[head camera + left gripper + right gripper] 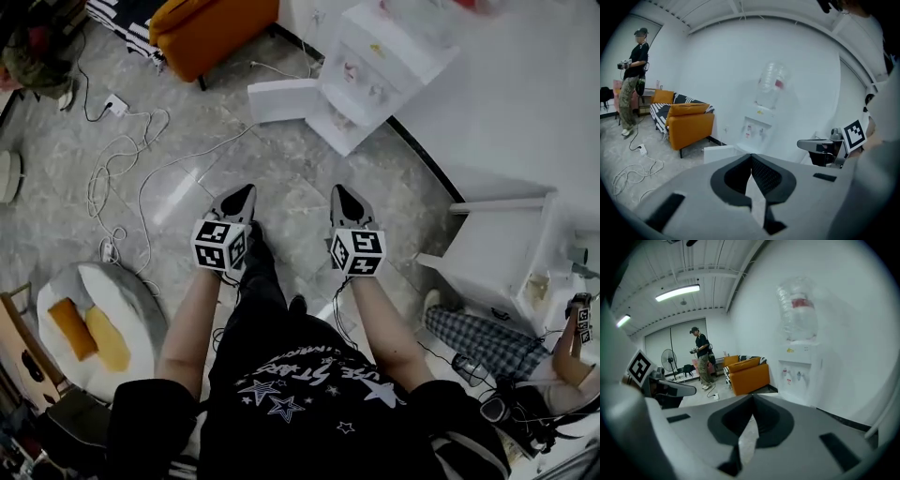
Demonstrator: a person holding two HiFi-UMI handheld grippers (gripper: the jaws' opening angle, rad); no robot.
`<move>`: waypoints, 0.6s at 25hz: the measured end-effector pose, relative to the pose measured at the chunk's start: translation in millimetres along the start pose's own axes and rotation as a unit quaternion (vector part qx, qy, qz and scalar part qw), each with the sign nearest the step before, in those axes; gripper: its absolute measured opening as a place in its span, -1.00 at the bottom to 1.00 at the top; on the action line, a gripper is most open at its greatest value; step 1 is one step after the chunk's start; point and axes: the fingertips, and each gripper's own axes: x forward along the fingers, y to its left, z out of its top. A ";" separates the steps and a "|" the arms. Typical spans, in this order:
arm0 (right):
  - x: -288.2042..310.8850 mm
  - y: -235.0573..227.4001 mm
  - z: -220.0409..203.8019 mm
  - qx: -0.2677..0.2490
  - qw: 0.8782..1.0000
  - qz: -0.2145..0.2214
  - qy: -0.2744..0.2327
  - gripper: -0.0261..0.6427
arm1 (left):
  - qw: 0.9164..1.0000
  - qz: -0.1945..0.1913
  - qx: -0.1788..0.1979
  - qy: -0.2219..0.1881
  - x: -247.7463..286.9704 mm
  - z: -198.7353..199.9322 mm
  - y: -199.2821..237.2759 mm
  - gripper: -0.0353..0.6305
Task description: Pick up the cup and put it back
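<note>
Orange sofa (211, 33): one. Water dispenser (375, 66): one. Grippers: two, left gripper (246, 192) and right gripper (339, 192), each with jaws pressed together on nothing, above the floor (281, 169). Only the gripper views show the standing person (635, 79). Only the head view shows the wearer's forearms (187, 328). Position of the cup: cannot tell.
</note>
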 end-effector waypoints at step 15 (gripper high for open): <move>-169.5 2.9 19.0 -0.015 0.998 0.004 -0.060 -0.91 | 0.992 -0.031 0.105 -0.058 -106.1 15.2 -151.9 -0.87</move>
